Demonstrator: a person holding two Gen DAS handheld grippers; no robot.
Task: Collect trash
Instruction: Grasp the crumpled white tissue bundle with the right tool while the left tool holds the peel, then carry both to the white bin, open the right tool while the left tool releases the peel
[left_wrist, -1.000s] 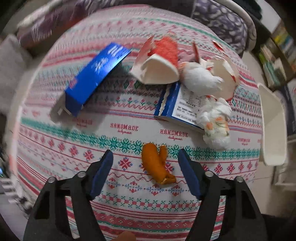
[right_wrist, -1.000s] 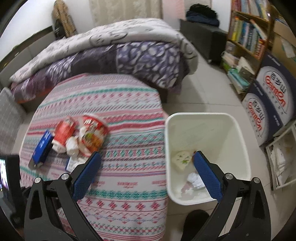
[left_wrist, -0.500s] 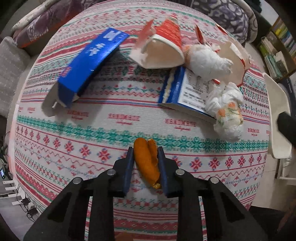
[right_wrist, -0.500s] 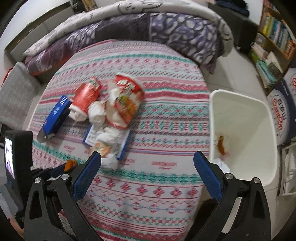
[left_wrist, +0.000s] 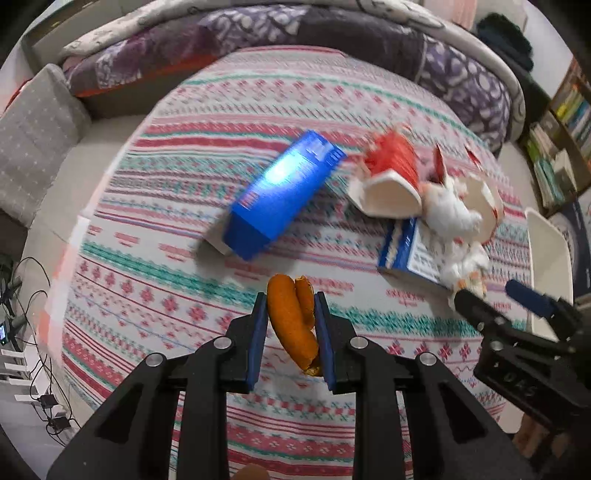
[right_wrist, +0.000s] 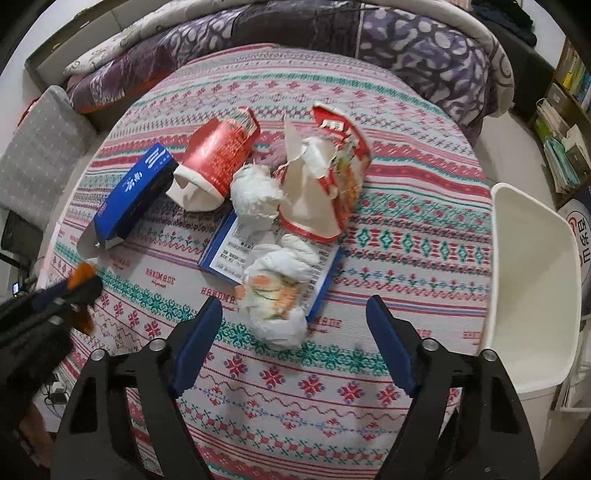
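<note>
- Left gripper (left_wrist: 289, 317): blue pads clamped on the curled orange peel strip (left_wrist: 291, 321); peel sits upright between the pads, top end sticking out past the fingertips, lifted clear of the patterned red-and-green knit tablecloth (left_wrist: 166, 295).
- Right gripper (right_wrist: 293, 314): jaws apart and have just been narrowing, nothing pressed between them. The crumpled white tissue wad with orange and green stains (right_wrist: 275, 295) lies on the cloth in the gap between the fingertips, nearer the left pad, not touched.
- Wad rests on the near edge of the flattened blue-and-white printed carton (right_wrist: 236, 251).
- Beyond it: plain white tissue ball (right_wrist: 255, 192), torn red-and-white paper noodle cup (right_wrist: 325, 184), second red paper cup on its side (right_wrist: 218, 158), long blue cardboard box (right_wrist: 135, 192) at far left.
- White plastic bin (right_wrist: 532, 280) stands off the table's right edge, beside the right gripper.
</note>
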